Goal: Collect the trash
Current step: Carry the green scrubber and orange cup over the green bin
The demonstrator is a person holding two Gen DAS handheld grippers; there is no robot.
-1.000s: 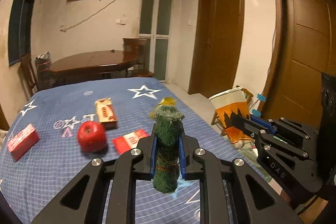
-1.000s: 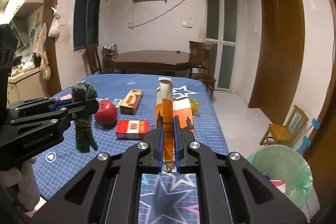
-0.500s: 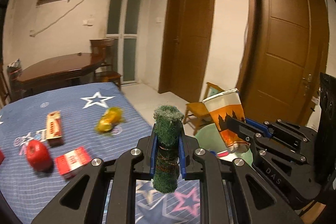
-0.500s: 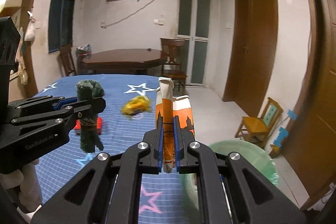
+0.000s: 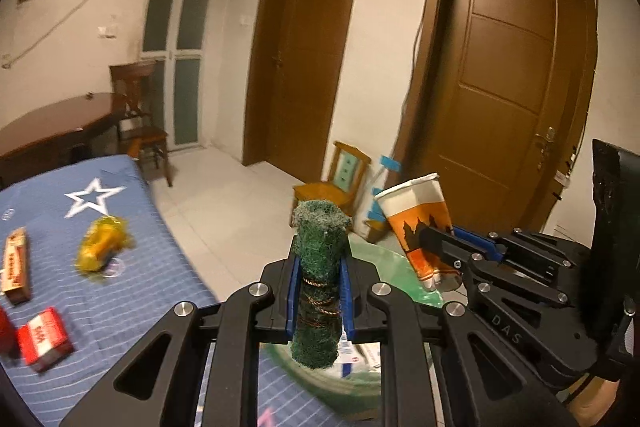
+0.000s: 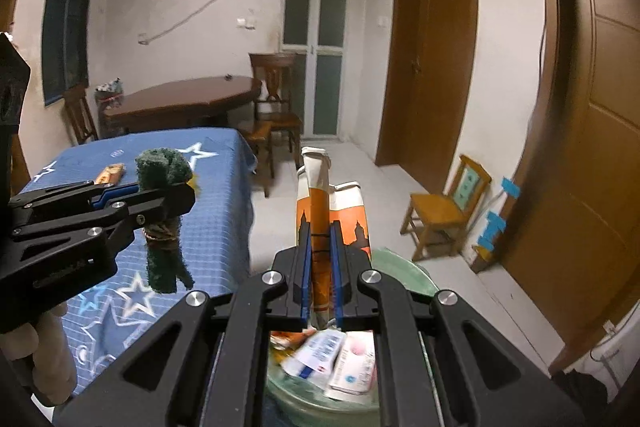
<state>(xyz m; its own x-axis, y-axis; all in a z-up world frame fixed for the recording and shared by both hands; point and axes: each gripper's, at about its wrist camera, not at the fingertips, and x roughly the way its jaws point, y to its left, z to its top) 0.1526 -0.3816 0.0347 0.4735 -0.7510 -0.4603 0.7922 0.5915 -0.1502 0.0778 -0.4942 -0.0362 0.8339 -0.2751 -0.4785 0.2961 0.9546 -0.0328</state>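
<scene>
Trash fills both my grips. My left fingers (image 5: 319, 301) are clamped tight on a rolled green scouring pad (image 5: 318, 269), a coarse, fuzzy cylinder bound with thin coppery wire and standing upright between the blue pads. My right fingers (image 6: 320, 291) are pinched shut on a paper cup (image 6: 326, 223), squashed flat where they press it; it is thin white card printed with an orange band and a dark skyline, and its rim is crumpled.

Just below both sits the bin (image 6: 404, 267), round, lined with a pale green plastic bag, with flat glossy wrappers and small cartons (image 6: 340, 357) heaped inside. The cup hangs over its opening; the pad hangs near its rim.

To my left the counter edge runs close by the bin, under a blue striped cloth (image 5: 120, 291) with white stars. On it lie a yellow crinkled wrapper (image 5: 100, 247), a red packet (image 5: 44, 335) and a long carton (image 5: 16, 267). Bare pale tiles stretch to a small wooden chair (image 6: 444, 211) by the brown doors.
</scene>
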